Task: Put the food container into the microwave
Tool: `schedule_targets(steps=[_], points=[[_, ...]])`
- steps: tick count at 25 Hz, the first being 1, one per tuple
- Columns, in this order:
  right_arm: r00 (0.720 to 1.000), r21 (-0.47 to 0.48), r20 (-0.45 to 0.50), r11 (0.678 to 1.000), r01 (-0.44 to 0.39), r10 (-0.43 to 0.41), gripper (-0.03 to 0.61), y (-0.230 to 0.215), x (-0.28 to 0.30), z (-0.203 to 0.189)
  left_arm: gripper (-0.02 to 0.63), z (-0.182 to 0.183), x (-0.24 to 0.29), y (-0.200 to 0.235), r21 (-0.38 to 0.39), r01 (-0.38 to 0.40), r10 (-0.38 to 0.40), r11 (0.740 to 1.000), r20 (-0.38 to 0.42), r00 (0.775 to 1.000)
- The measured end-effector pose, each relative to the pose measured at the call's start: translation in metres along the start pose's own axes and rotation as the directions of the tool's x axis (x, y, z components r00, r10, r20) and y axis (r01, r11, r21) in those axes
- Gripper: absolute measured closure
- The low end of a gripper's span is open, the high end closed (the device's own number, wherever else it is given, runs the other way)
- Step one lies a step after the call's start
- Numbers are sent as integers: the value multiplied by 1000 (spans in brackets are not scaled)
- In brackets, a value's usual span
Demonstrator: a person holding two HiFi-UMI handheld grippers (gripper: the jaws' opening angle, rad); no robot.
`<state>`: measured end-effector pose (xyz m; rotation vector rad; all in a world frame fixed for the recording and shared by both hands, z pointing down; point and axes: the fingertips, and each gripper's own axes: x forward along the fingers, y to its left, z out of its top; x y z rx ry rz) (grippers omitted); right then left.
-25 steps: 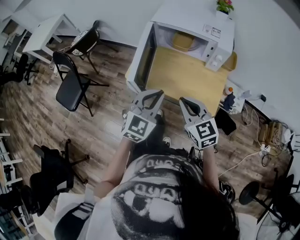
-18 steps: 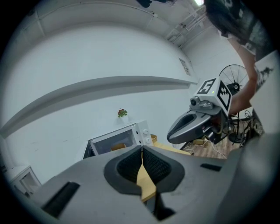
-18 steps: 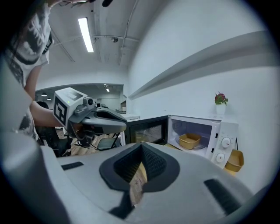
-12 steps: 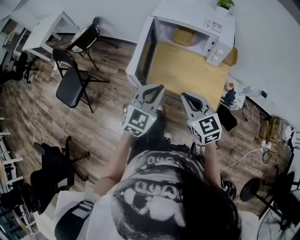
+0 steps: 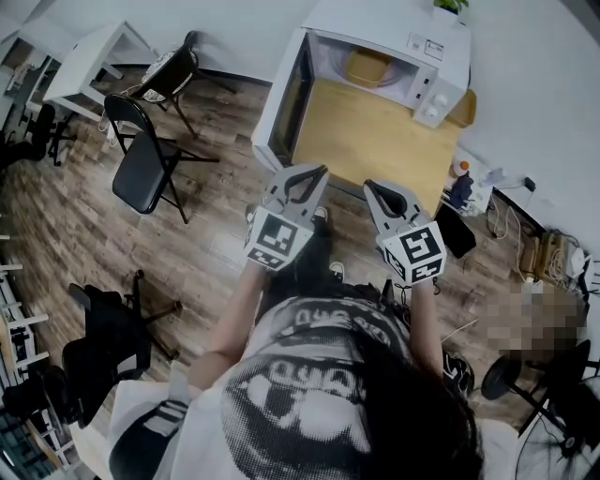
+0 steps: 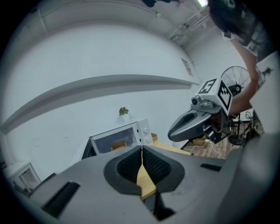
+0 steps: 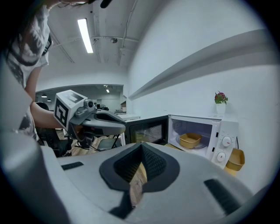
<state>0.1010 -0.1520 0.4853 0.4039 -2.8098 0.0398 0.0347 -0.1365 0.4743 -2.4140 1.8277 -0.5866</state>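
Food container (image 5: 367, 67) already sits in the microwave (image 5: 375, 23) at top of frame, door (image 5: 284, 98) open; left hand-held gripper (image 6: 141, 149) and right hand-held gripper (image 7: 141, 147) both closed, empty.

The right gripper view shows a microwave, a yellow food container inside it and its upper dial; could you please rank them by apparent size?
Largest: microwave.
Then: yellow food container.
Smallest: upper dial.

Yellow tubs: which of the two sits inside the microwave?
The tub seen through the open doorway sits inside the microwave; the other tub stands outside, beside its knob panel.
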Motion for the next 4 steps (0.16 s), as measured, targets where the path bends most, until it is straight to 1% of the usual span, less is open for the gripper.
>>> schedule_targets(steps=[4], points=[[1000, 4, 0, 1000, 0, 0, 580, -2, 0, 0, 607, -5, 2, -1, -11, 2, -2, 1000, -12, 1000]])
